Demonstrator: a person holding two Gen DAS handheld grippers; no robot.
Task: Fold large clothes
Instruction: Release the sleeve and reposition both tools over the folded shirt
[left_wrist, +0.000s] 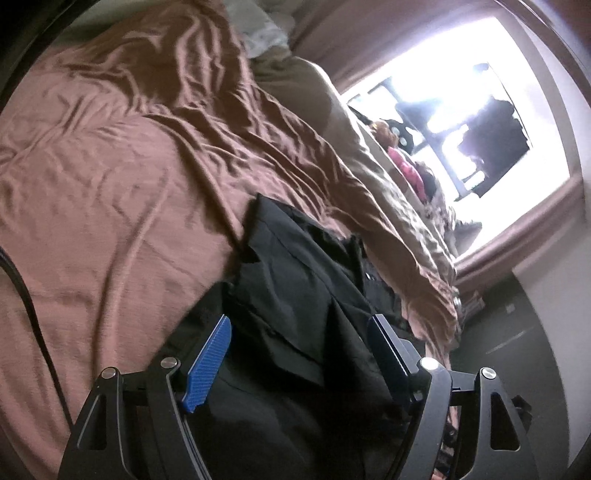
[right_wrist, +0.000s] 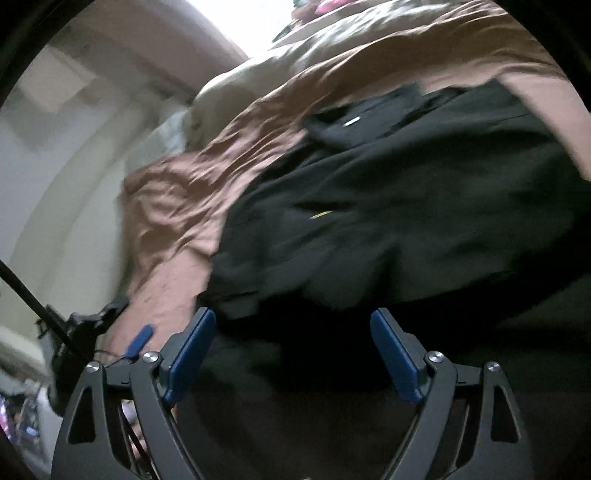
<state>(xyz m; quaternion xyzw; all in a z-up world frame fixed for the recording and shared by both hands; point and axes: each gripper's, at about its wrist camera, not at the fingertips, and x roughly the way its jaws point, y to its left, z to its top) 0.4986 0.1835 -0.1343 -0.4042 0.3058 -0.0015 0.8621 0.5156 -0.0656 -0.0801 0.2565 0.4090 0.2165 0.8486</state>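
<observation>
While the black garment (left_wrist: 295, 295) lies rumpled on the bed, spread over the wrinkled brown sheet (left_wrist: 122, 177), both tools sit low above it with their fingers spread wide. The left gripper (left_wrist: 299, 343) has its blue-padded fingers (left_wrist: 210, 362) released, dark cloth showing in the gap between them but nothing pinched. The right gripper (right_wrist: 293, 343) is likewise released over the darker, shadowed part of the same garment (right_wrist: 388, 206), which in this view stretches up toward a collar-like fold with a small white tag. A bare forearm (right_wrist: 162, 295) crosses the sheet (right_wrist: 192, 192) at the left of the right wrist view. Beyond the bed a bright window (left_wrist: 443, 122) glares, with a pale blanket (left_wrist: 369, 158) bunched along the far edge.
</observation>
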